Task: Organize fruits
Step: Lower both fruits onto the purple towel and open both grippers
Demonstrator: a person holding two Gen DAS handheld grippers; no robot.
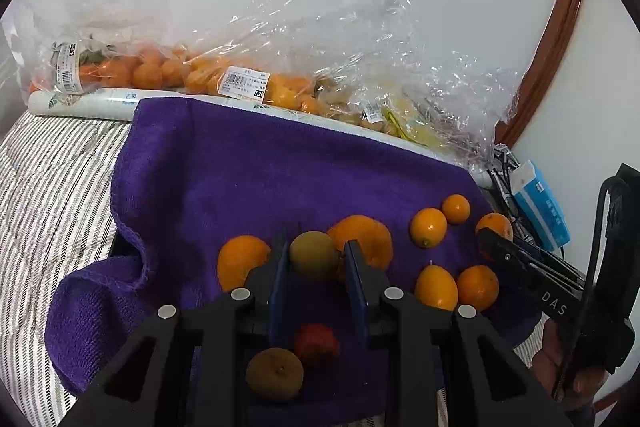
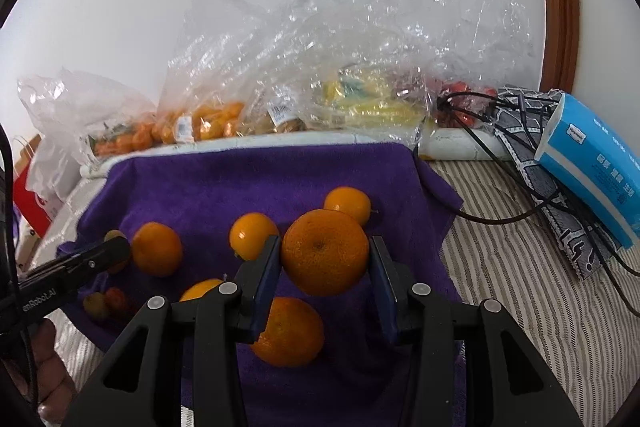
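Orange-skinned mandarin (image 2: 325, 251), navel facing the camera, sits clamped in the right gripper (image 2: 325, 267); left gripper (image 1: 316, 259) pinches a round olive-brown fruit (image 1: 314, 255), its kind indistinct.

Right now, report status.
Left gripper shut on brownish-green fruit. Right gripper shut on big orange. Loose citrus crowds purple towel.

Purple towel (image 1: 248, 163) on striped bedding (image 2: 520, 267)

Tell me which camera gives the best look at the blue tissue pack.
The right wrist view. There the tissue pack shows nearly whole, its blue and white face leaning on a grey patterned cloth. The left wrist view catches only a small part of it at the right edge, behind the right claw.
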